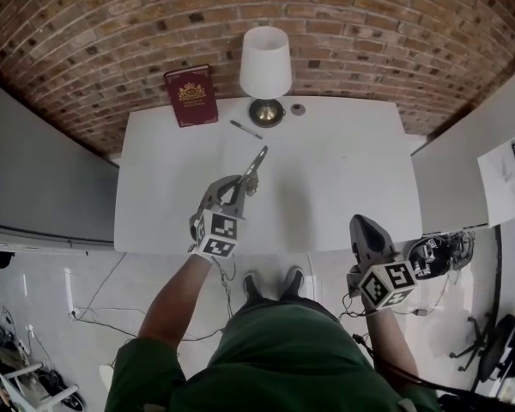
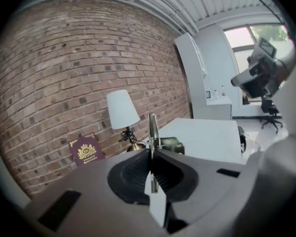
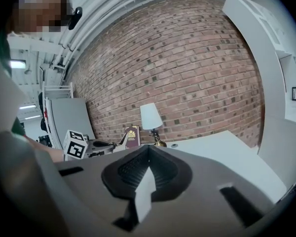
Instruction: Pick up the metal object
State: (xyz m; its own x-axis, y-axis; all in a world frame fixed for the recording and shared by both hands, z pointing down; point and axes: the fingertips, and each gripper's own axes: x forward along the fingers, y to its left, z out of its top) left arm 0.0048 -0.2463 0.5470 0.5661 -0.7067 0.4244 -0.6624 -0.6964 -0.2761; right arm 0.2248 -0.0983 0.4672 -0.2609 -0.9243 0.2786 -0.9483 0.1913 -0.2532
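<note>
Metal object (image 1: 257, 162) sits pinched between the jaws of my left gripper (image 1: 243, 183), long axis pointing up-frame toward the lamp (image 1: 265, 63); right gripper (image 1: 366, 228), jaws together and empty, hangs lower right.

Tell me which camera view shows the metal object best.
The left gripper view: the slim metal object stands close up, pinched between the shut jaws of the left gripper. The head view shows it small, sticking out of that gripper above the white table. The right gripper view shows only a tiny far-off sliver.
</note>
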